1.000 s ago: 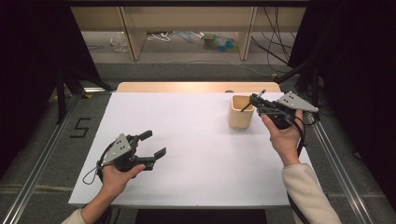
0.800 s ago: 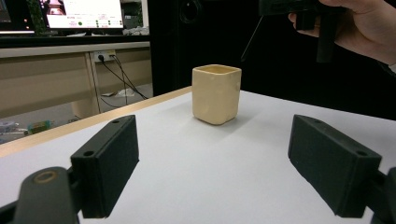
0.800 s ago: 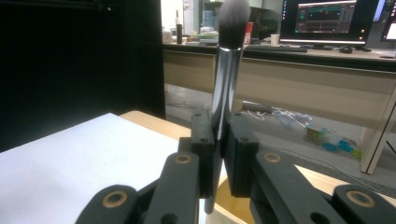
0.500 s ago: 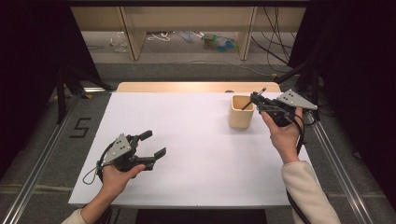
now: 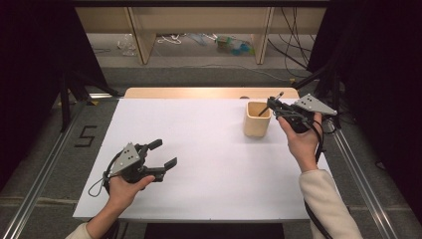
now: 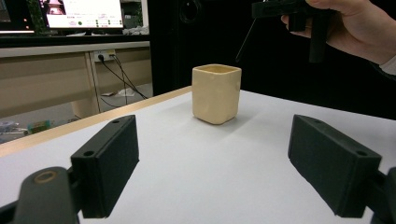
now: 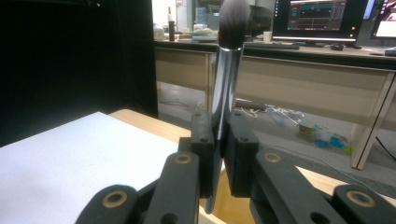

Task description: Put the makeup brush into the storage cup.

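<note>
while your right gripper (image 5: 276, 106) sits at the right of the high view, just above the beige cup (image 5: 257, 118), its jaws are clamped tight on a makeup brush (image 7: 224, 88). in the right gripper view the brush runs up the middle of the frame, its dark bristle head at the top edge, its shiny handle pinched between the two pads, and its lower end hanging over the cup's open mouth at the bottom. in the left gripper view you can see the same brush as a thin dark line slanting down from that gripper at the upper right, its tip above the cup's rim and not touching it.

your left gripper (image 5: 163, 155) is at the lower left of the high view, low over the white table (image 5: 199, 149), jaws spread wide with nothing between them. the cup stands upright in the upper right part of the table, well apart from your left hand (image 5: 124, 186).
</note>
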Tool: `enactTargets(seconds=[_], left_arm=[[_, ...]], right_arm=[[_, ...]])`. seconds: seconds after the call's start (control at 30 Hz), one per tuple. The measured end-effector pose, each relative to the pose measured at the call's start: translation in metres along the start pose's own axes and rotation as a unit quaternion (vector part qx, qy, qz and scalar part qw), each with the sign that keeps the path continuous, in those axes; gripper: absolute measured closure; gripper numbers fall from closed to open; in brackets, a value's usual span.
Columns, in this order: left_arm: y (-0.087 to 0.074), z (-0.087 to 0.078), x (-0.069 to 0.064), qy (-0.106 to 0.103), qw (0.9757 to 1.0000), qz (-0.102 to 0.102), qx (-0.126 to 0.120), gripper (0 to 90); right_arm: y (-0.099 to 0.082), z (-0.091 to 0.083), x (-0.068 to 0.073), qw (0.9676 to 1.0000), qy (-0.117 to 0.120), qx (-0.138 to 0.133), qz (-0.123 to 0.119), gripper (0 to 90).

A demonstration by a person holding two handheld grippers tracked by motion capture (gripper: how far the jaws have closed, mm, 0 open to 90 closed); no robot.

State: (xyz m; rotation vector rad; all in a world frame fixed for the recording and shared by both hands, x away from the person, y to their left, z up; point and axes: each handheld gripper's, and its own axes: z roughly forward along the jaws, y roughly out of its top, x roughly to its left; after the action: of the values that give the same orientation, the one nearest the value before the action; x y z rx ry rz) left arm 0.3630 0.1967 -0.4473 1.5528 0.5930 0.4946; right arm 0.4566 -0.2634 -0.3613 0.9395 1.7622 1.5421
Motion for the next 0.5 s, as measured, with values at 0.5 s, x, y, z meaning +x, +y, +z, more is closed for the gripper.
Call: enactTargets(seconds=[0.5], left_arm=[[-0.0001,0.0,0.0,0.0,1.0,0.001,0.0,16.1]], right_arm=[[-0.0013,0.0076,-0.0065,0.9999,-0.013,-0.001,0.003,84.0]])
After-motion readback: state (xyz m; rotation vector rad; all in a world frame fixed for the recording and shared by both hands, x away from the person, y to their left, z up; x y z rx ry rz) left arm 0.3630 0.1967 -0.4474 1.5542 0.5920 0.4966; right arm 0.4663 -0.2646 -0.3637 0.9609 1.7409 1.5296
